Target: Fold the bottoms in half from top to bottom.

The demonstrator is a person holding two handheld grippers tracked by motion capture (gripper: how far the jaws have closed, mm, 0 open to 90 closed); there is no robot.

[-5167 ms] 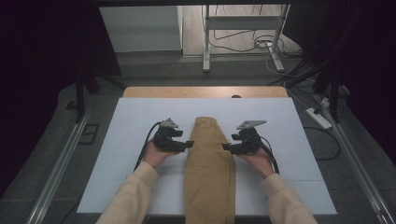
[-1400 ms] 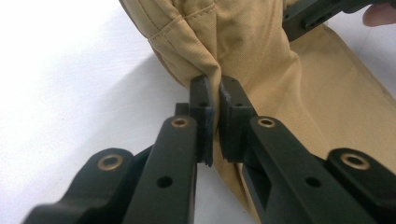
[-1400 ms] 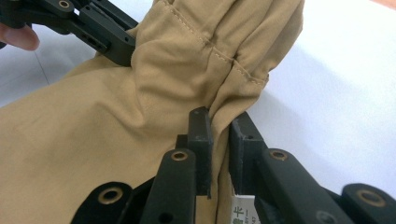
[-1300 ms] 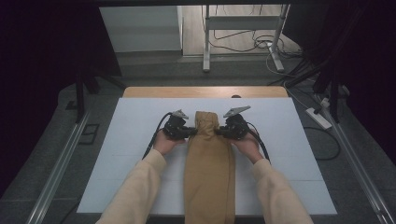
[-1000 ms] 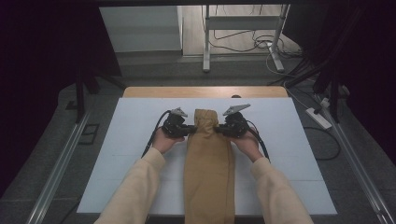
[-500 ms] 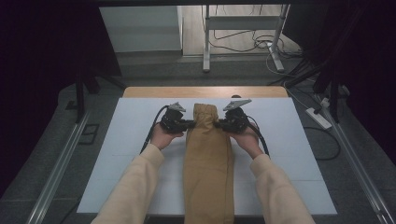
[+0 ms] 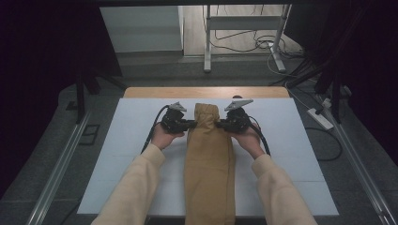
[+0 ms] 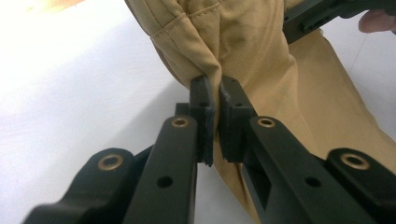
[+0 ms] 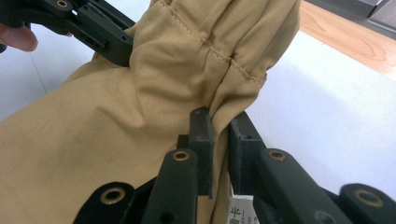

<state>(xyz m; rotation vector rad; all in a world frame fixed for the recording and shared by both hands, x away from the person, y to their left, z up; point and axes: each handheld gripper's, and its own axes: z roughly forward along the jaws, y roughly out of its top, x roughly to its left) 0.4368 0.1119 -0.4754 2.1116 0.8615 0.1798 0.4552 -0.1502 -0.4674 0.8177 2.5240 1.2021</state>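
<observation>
White tabletop (image 7: 291,140), tan trousers (image 7: 209,168) lying lengthwise down its middle, far end now pinched from both sides.

Both grippers have moved up along the trousers to the far end and closed in: the left gripper (image 8: 214,100) has its jaws shut on a fold of the left edge, and the right gripper (image 9: 218,122) clamps the right edge, a label (image 9: 240,214) just below it. That end looks bunched and slightly lifted, so a fold toward the near end seems ready to start. Five seconds back, the grippers sat nearer and wider apart, with the cloth flat.
</observation>
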